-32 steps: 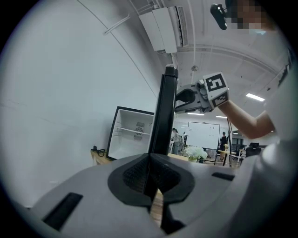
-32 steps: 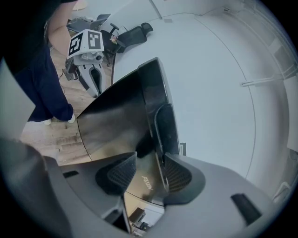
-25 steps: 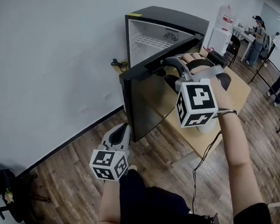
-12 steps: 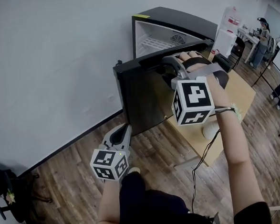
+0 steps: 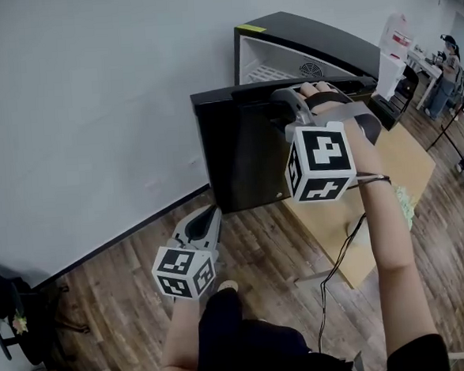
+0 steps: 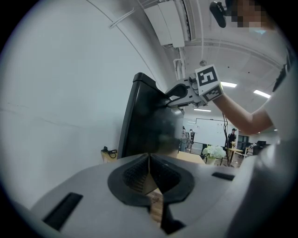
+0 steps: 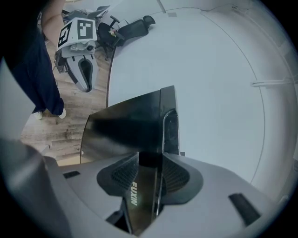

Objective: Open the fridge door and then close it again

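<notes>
A small black fridge (image 5: 317,38) stands on a wooden table (image 5: 397,161) against the white wall. Its glossy black door (image 5: 241,152) hangs partly open, and a strip of white interior (image 5: 267,69) shows behind it. My right gripper (image 5: 283,98) is shut on the door's top edge; in the right gripper view the pads (image 7: 174,174) press on the door (image 7: 125,130) from both sides. My left gripper (image 5: 206,216) hangs low over the floor, left of the door, shut and holding nothing. In the left gripper view the door (image 6: 149,123) stands ahead.
Brown plank floor (image 5: 120,284) lies below the table. A black cable (image 5: 340,252) hangs from the table's edge. Desks, a white cabinet (image 5: 392,39) and people (image 5: 448,50) are at the far right. A dark chair base (image 5: 19,314) is at the lower left.
The door has swung with my right gripper toward the fridge body, so less of the white interior shows. My left gripper has shifted slightly and stays shut.
</notes>
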A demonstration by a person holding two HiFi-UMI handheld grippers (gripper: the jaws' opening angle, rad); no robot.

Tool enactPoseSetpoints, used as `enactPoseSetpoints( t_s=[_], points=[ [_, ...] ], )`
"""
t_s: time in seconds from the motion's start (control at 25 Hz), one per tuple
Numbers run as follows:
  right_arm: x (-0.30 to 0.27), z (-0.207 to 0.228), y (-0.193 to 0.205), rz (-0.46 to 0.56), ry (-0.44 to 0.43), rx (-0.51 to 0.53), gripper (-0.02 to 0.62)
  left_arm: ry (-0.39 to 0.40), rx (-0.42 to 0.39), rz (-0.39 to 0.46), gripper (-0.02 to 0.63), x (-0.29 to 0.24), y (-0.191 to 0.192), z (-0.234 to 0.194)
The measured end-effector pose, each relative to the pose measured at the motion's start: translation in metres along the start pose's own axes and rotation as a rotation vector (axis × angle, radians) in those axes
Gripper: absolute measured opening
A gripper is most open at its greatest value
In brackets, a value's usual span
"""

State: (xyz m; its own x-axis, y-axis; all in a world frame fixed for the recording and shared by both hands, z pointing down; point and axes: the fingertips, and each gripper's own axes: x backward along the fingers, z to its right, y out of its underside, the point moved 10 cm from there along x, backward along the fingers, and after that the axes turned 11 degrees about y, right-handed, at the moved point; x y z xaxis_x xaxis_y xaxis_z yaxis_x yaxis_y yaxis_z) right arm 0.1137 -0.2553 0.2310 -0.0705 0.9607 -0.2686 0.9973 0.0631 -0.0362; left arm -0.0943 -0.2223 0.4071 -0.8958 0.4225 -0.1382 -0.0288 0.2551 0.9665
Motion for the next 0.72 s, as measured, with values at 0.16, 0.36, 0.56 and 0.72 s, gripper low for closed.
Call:
enactPoseSetpoints(
  t_s=[0.16,0.36,0.56,0.72],
  points=[
    [-0.022,0.006,-0.001,-0.004,-0.006,-0.012,0.143,-0.011,0.001,0.0,0.011,-0.006,-0.005,-0.017],
    [-0.049,0.013,0.001,-0.018,-0.015,-0.03,0.143,-0.005,0.002,0.003,0.011,-0.021,-0.013,-0.036],
    [-0.071,0.019,0.003,-0.051,-0.025,-0.049,0.143,0.014,-0.003,0.011,0.011,-0.039,-0.02,-0.051],
    [-0.092,0.024,0.007,-0.082,-0.035,-0.067,0.143,0.027,-0.004,0.022,0.011,-0.051,-0.027,-0.064]
  ],
)
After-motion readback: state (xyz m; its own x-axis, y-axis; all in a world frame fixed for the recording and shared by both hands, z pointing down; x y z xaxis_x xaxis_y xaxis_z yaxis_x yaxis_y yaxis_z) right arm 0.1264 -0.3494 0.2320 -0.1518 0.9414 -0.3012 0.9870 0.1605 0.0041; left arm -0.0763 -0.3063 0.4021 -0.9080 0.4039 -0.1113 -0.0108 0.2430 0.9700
